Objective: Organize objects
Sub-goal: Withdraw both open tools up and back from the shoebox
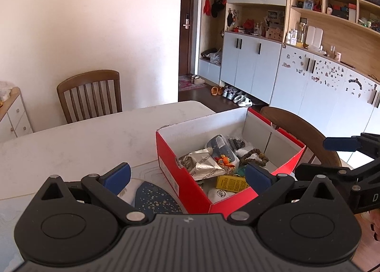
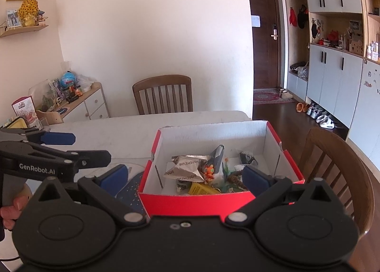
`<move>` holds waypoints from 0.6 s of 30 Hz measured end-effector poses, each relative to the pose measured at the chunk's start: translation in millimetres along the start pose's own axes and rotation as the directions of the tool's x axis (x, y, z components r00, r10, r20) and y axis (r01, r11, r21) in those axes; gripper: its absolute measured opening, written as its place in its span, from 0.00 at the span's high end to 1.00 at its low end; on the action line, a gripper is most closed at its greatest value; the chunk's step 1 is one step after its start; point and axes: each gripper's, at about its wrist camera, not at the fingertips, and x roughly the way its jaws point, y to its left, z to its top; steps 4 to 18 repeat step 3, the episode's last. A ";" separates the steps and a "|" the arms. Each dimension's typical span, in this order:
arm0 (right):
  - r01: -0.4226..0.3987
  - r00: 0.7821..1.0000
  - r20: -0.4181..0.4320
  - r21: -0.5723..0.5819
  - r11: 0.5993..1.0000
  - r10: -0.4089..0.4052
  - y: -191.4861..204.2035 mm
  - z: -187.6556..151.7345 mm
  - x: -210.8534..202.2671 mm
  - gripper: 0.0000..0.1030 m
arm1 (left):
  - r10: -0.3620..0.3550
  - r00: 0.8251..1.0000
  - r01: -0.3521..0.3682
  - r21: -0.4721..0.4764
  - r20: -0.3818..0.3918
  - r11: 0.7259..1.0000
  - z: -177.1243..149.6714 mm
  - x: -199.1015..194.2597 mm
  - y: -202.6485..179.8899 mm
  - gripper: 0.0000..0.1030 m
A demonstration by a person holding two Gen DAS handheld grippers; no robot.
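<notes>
**Red box full of small things**

A red box [image 2: 190, 203] sits on the white worktop [image 1: 78, 139]. Inside lie a silver snack bag [image 2: 185, 169], a yellow packet [image 1: 231, 183] and a little orange toy [image 2: 209, 170]. The left claw [image 1: 187, 175] is spread wide and holds nothing. The right claw [image 2: 184, 175] is spread wide too, and empty. A dark blue speckled thing [image 1: 156, 197] lies just beside the box.

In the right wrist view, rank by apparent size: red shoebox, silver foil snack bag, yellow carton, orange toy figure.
Largest to smallest:
1. red shoebox
2. silver foil snack bag
3. yellow carton, partly hidden, so unsure
4. orange toy figure
</notes>
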 end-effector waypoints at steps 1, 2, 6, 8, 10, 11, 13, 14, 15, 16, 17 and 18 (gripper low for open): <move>0.002 1.000 -0.002 0.000 1.000 -0.002 0.7 -0.2 0.7 0.01 | -0.003 1.000 0.003 -0.002 -0.001 1.000 0.2 0.3 1.1 0.00; 0.003 1.000 -0.005 0.001 1.000 -0.003 0.8 -0.2 1.0 0.01 | -0.007 1.000 0.007 -0.003 -0.001 1.000 0.4 0.4 2.5 0.00; 0.002 1.000 -0.006 0.003 1.000 -0.002 0.7 -0.6 1.2 0.01 | -0.013 1.000 0.013 -0.003 -0.002 1.000 0.6 0.5 3.2 0.00; 0.002 1.000 -0.006 0.003 1.000 -0.002 0.7 -0.6 1.2 0.01 | -0.013 1.000 0.013 -0.003 -0.002 1.000 0.6 0.5 3.2 0.00; 0.002 1.000 -0.006 0.003 1.000 -0.002 0.7 -0.6 1.2 0.01 | -0.013 1.000 0.013 -0.003 -0.002 1.000 0.6 0.5 3.2 0.00; 0.002 1.000 -0.006 0.003 1.000 -0.002 0.7 -0.6 1.2 0.01 | -0.013 1.000 0.013 -0.003 -0.002 1.000 0.6 0.5 3.2 0.00; 0.002 1.000 -0.006 0.003 1.000 -0.002 0.7 -0.6 1.2 0.01 | -0.013 1.000 0.013 -0.003 -0.002 1.000 0.6 0.5 3.2 0.00; 0.002 1.000 -0.006 0.003 1.000 -0.002 0.7 -0.6 1.2 0.01 | -0.013 1.000 0.013 -0.003 -0.002 1.000 0.6 0.5 3.2 0.00; 0.002 1.000 -0.006 0.003 1.000 -0.002 0.7 -0.6 1.2 0.01 | -0.013 1.000 0.013 -0.003 -0.002 1.000 0.6 0.5 3.2 0.00; 0.002 1.000 -0.006 0.003 1.000 -0.002 0.7 -0.6 1.2 0.01 | -0.013 1.000 0.013 -0.003 -0.002 1.000 0.6 0.5 3.2 0.00; 0.002 1.000 -0.006 0.003 1.000 -0.002 0.7 -0.6 1.2 0.01 | -0.013 1.000 0.013 -0.003 -0.002 1.000 0.6 0.5 3.2 0.00; 0.002 1.000 -0.006 0.003 1.000 -0.002 0.7 -0.6 1.2 0.01 | -0.013 1.000 0.013 -0.003 -0.002 1.000 0.6 0.5 3.2 0.00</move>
